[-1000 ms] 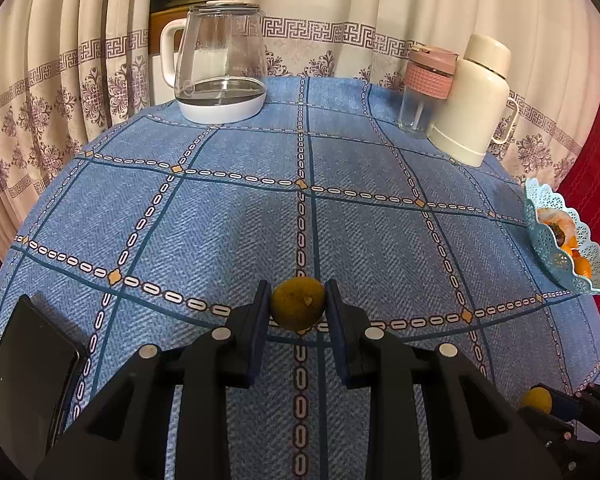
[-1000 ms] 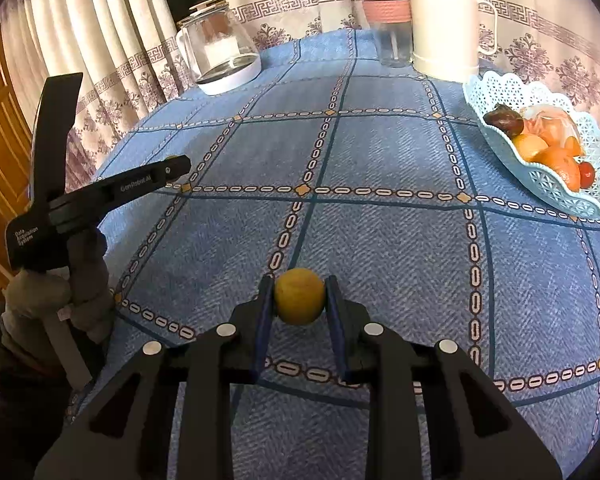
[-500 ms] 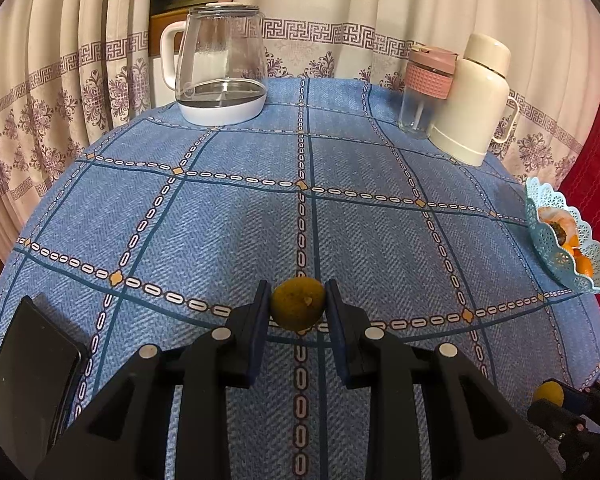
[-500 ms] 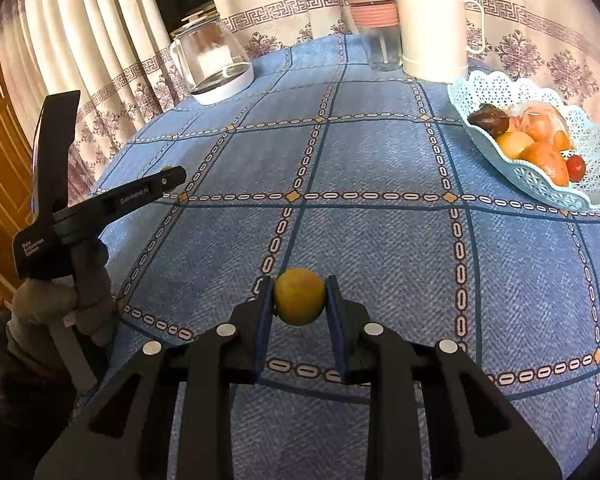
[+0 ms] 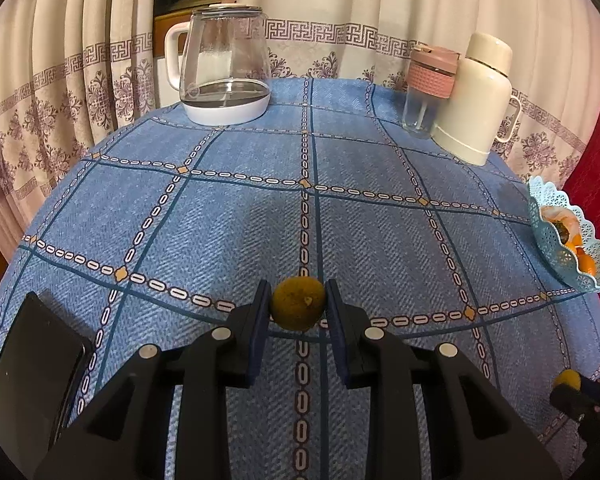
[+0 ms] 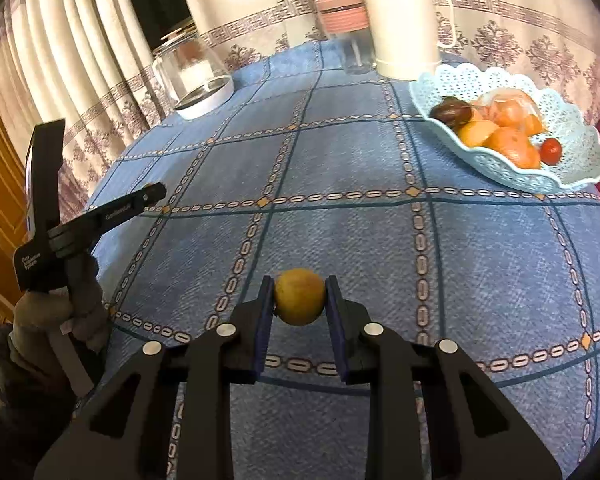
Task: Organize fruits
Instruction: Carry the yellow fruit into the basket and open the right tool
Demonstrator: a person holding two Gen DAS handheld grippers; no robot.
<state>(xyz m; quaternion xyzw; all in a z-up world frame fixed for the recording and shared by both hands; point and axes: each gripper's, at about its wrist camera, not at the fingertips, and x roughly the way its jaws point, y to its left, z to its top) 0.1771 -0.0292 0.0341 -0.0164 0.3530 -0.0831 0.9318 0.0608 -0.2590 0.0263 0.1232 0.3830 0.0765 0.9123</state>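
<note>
While both jaws stay clenched on small yellow fruits (image 5: 298, 308), right gripper (image 6: 299, 297) nearer basket (image 6: 512, 168)

Home dining room, blue checked tablecloth (image 5: 228, 216), glass kettle (image 5: 224, 68), thermos (image 5: 476, 100), patterned curtains (image 5: 80, 80)

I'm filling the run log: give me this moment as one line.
left gripper: shut on dull yellow fruit | right gripper: shut on yellow fruit | basket: fruit inside
</note>
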